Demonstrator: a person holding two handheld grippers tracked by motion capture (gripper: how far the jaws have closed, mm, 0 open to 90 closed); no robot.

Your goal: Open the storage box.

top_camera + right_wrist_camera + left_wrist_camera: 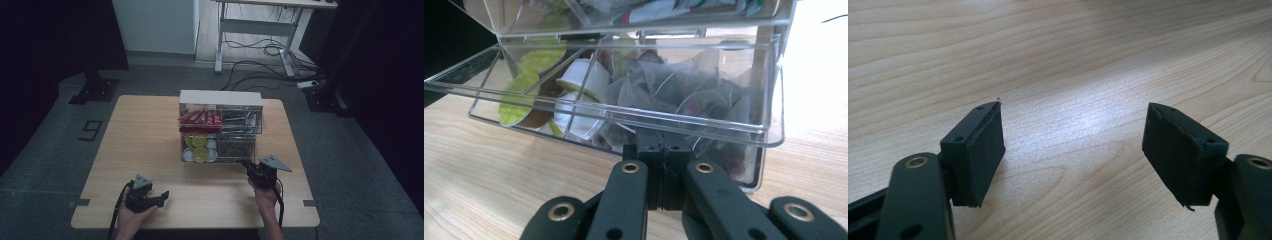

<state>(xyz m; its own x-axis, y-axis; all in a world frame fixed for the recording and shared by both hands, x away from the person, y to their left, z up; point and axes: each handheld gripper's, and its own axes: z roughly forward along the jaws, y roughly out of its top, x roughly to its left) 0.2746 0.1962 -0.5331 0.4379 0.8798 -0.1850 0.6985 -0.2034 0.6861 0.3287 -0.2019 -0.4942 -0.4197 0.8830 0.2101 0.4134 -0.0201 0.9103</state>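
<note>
A clear plastic drawer box (220, 97) with a white top stands at the middle of the wooden table (140, 145). Its upper drawer holds red packets (200, 118). The lower drawer (634, 120) is pulled out and holds green and white capsules (579, 80) on one side and tea bags (674, 90) on the other. My right gripper (664, 150) is shut against the middle of that drawer's front edge and seems to pinch it; it sits at the drawer's front right (247, 164). My left gripper (1073, 150) is open over bare wood with nothing between its pads, near the table's front left (162, 196).
Beyond the table are a white desk frame (255, 30) and cables on the grey floor (260, 65). A black stand foot (95, 87) sits off the far left corner. Bare wood surrounds the left gripper.
</note>
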